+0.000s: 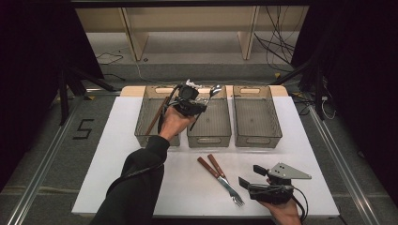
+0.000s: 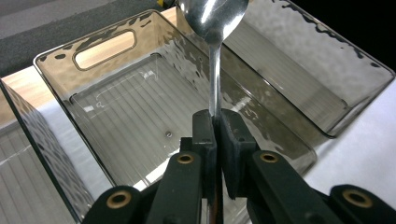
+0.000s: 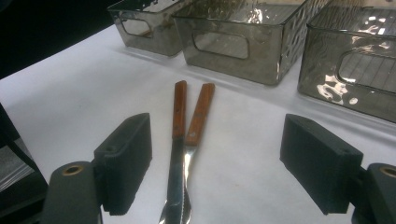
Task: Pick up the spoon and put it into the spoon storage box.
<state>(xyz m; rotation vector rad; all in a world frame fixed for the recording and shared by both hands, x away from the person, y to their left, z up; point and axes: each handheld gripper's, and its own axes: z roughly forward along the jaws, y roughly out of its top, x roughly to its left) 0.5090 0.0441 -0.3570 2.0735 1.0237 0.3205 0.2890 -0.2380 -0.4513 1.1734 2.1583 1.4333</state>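
Spoon point(image 2: 214, 28) handle is pinched between the pressed-together jaws of the left gripper point(image 2: 215, 122); the bowl projects beyond the jaw tips, its shaft running straight out along the jaw line. In the high view, the left gripper point(image 1: 190, 104) is held above the near part of the middle bin point(image 1: 209, 136), and the spoon point(image 1: 215, 90) bowl sits over that bin's far end. Middle bin point(image 2: 56, 140) walls are smoke-tinted and ribbed, with a cut-out handle in the far wall; its floor is bare. The left bin point(image 1: 146, 133) holds a brown-handled utensil leaning against its wall. The right bin point(image 1: 256, 137) stands just beside the middle one.

The right gripper point(image 1: 257, 180) rests at the table's near edge, jaws spread wide. A fork point(image 3: 194, 135) and a knife point(image 3: 177, 140), both wooden-handled, lie side by side between its jaws on the white table point(image 1: 122, 178), untouched.
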